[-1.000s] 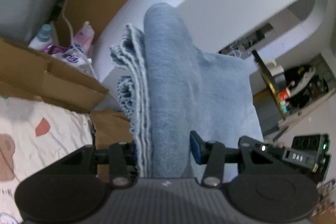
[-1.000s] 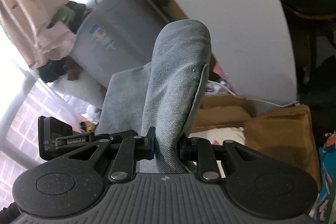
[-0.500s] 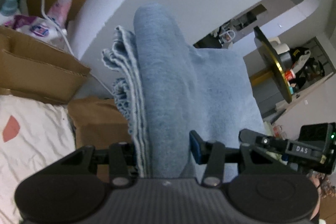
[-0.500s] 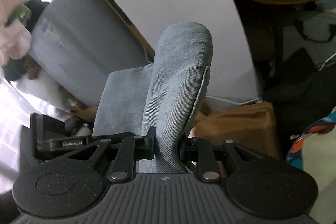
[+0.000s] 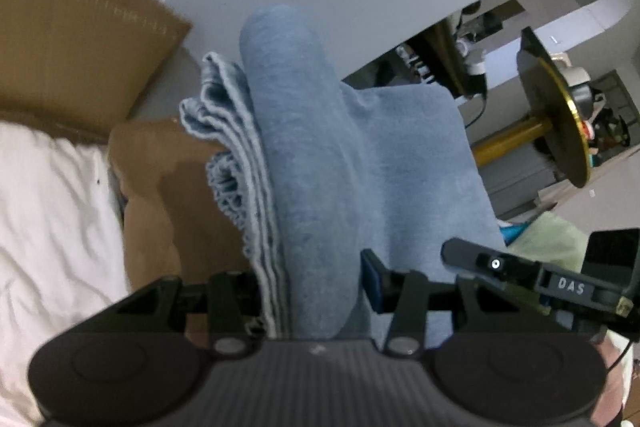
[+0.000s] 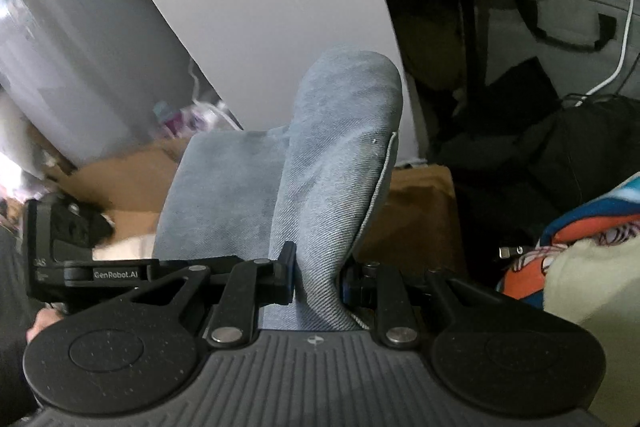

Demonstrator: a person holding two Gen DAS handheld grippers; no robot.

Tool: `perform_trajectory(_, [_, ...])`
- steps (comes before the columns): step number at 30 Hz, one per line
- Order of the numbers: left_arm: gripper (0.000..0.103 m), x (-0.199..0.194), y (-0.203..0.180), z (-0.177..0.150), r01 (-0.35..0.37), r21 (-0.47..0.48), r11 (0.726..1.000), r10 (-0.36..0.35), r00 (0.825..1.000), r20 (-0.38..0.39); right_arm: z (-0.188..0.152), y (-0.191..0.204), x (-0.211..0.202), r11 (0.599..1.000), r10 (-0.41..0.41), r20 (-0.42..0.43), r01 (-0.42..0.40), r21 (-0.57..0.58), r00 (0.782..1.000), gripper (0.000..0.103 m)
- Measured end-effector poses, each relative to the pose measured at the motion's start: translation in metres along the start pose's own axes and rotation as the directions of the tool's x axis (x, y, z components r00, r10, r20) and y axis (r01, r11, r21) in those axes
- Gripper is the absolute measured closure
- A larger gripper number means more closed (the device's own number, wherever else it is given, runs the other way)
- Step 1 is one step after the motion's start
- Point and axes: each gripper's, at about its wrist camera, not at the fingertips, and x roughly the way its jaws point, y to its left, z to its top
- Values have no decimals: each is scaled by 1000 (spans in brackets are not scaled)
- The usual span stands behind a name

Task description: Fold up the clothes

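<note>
Both of your claws have come down since the earlier pictures: the wall fills less of each view, and the cardboard box (image 5: 80,39) and the white bed sheet (image 5: 52,227) now look much closer in the left wrist view. Your left claw (image 5: 316,283) is clenched on a thick fold of the light blue denim garment (image 5: 304,167) — the frayed edges of several layers stand just beside the left finger, and the blue pad of the right finger touches the cloth. The garment rises forward out of the claw as a rounded hump and spreads to the right. Your right claw (image 6: 316,279) is also clenched on the same denim garment (image 6: 340,167), on a narrower fold with a stitched seam along its right edge. Each claw shows at the side of the other's view — the cloth hangs between them, above the bed. A brown paper bag (image 6: 416,215) stands behind the garment.
</note>
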Motion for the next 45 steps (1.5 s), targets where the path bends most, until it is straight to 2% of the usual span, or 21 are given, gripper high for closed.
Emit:
perform_trajectory(6, [56, 20, 18, -6, -4, -47, 999, 3, 1000, -13, -9, -15, 25, 1000, -30, -21, 30, -8, 999, 81])
perform_trajectory(13, [56, 27, 29, -3, -28, -72, 997, 27, 999, -19, -9, -23, 46, 999, -43, -23, 43, 1, 999, 81])
perform_trajectory(25, [57, 32, 35, 2, -26, -55, 998, 25, 1000, -19, -3, -27, 56, 999, -46, 10, 45, 30, 999, 81])
perform_trajectory(28, [55, 44, 46, 2, -75, -67, 995, 72, 996, -48, -9, -36, 74, 995, -73, -15, 74, 69, 997, 78])
perform_trajectory(30, [49, 50, 53, 2, -110, -73, 991, 105, 992, -66, -14, -44, 84, 991, -94, -25, 96, 98, 995, 77])
perform_trajectory(34, [47, 43, 47, 7, -152, -33, 988, 149, 985, -87, -23, -49, 90, 986, -119, -9, 119, 118, 993, 75])
perform_trajectory(38, [46, 24, 34, 16, -224, 36, 974, 227, 969, -103, -26, -46, 90, 987, -126, -3, 125, 100, 992, 74])
perform_trajectory(41, [46, 6, 33, 23, -294, 69, 953, 300, 948, -107, -24, -45, 90, 988, -126, -3, 126, 91, 992, 74])
perform_trajectory(45, [50, -14, 26, 41, -330, 72, 941, 336, 938, -91, -25, -44, 89, 988, -131, 9, 129, 86, 991, 74])
